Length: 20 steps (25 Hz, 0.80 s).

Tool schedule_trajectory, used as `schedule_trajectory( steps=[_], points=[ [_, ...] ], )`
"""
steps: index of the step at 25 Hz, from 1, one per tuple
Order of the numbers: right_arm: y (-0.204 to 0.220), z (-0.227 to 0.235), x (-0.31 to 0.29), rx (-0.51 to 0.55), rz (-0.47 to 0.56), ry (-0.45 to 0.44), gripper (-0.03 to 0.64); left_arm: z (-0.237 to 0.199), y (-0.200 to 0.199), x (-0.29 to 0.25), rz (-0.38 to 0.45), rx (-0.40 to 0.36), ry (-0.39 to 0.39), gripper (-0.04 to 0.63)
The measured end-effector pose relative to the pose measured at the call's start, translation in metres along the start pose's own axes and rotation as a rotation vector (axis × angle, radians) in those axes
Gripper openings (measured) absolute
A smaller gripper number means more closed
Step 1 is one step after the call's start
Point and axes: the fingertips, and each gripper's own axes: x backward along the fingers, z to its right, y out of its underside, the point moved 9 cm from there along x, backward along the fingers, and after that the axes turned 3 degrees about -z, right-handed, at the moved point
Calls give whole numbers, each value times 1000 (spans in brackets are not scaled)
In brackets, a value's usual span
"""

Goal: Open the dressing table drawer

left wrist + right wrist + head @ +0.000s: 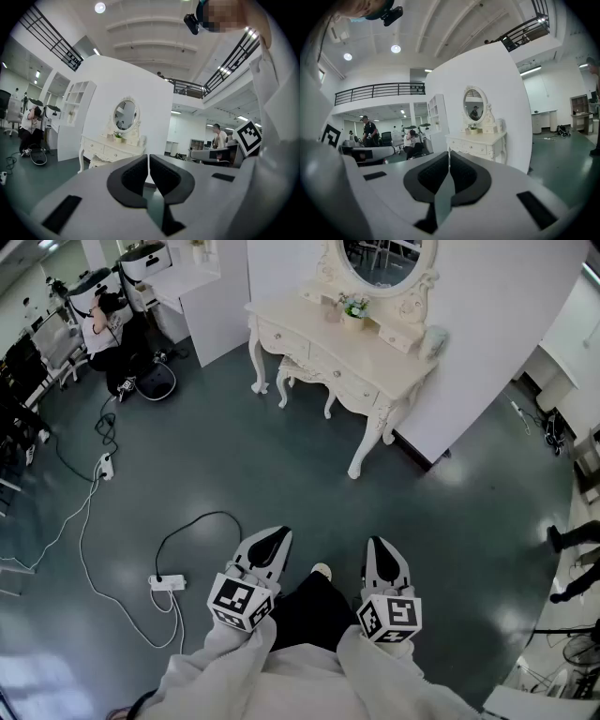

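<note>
left gripper closed, empty | right gripper closed, empty | dressing table well ahead across floor

The left gripper and the right gripper are held side by side on pale-sleeved arms, pointed forward and slightly downward, each with jaws closed together and nothing gripped.

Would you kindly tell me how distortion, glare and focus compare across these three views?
Head view: sharp, with soft lamp glare on the glossy grey-green floor and bowed edges. Left gripper view: heavy fisheye, dark rounded corners; the cream carved dressing table is small but clear. Right gripper view: same fisheye; the round ceiling lamp blooms.
</note>
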Motion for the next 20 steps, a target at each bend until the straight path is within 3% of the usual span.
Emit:
schedule_trajectory(
  steps=[10,20],
  points=[
    [5,-10,-7,-47,-1,-17,40,-5,4,12,4,11,-18,26],
    [3,19,-25,-68,8,-7,40,-5,5,-19,1,15,-40,26]
  ],
)
